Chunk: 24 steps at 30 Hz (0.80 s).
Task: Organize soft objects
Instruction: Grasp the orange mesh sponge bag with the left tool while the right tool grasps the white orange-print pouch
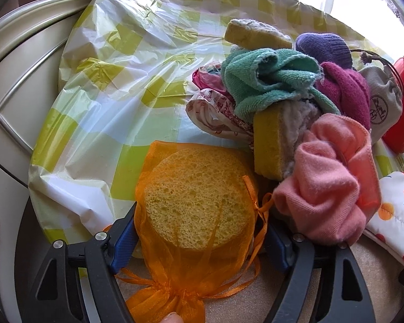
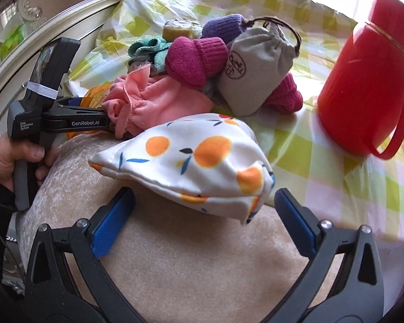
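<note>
My left gripper (image 1: pixel 199 231) is shut on an orange mesh bag (image 1: pixel 194 207) holding a round yellow sponge, at the table's near edge. Its fingers press the bag's two sides. A pile of soft things lies to the right: a pink cloth (image 1: pixel 328 180), a yellow sponge (image 1: pixel 272 145), a green towel (image 1: pixel 269 80), magenta (image 1: pixel 344 88) and purple (image 1: pixel 326 45) socks, a grey drawstring pouch (image 2: pixel 253 64). My right gripper (image 2: pixel 204 220) is open, just short of a white orange-print pouch (image 2: pixel 196 158) that hangs over the table edge.
A red plastic jug (image 2: pixel 366 80) stands at the right on the yellow-checked plastic tablecloth (image 1: pixel 115 86). A beige cushion (image 2: pixel 191 263) lies below the grippers. A cream cabinet (image 1: pixel 13 107) stands at the left. The left part of the tablecloth is bare.
</note>
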Available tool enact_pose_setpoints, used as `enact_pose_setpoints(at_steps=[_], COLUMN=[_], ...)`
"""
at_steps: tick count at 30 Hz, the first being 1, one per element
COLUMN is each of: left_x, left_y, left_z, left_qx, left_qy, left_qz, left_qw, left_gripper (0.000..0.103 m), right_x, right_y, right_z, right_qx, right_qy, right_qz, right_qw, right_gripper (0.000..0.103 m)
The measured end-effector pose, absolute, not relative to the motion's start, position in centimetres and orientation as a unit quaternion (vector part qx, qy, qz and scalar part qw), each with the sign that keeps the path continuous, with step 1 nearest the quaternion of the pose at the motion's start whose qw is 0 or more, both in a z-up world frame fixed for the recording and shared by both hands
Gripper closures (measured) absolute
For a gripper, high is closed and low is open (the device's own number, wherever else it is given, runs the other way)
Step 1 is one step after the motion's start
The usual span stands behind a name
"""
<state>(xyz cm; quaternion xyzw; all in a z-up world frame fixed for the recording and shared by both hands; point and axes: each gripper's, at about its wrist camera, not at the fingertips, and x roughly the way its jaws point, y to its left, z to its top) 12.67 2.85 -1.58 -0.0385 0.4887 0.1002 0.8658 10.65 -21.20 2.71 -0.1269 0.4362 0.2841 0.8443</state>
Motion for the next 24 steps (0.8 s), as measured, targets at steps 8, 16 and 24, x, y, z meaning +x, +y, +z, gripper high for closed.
enact_pose_setpoints(at_steps=[8, 16, 24], left_x=[12.6, 12.4, 11.4], left_y=[2.7, 2.2, 1.3], left_z=[-1.5, -1.3, -0.1], left_qx=[-0.038, -0.025, 0.006], left_qy=[0.487, 0.483, 0.466], left_qz=[0.101, 0.111, 0.139], left_qw=[0.867, 0.868, 0.874], left_gripper=[0.023, 0.023, 0.023], right_x=[10.4, 12.7, 14.5], right_y=[-18.3, -17.4, -18.6], right_z=[3.5, 2.5, 1.6], right_qx=[-0.269, -0.279, -0.198], right_qy=[0.361, 0.373, 0.403], right_qz=[0.305, 0.338, 0.374], right_qw=[0.839, 0.818, 0.811], right_gripper=[0.0, 0.002, 0.026])
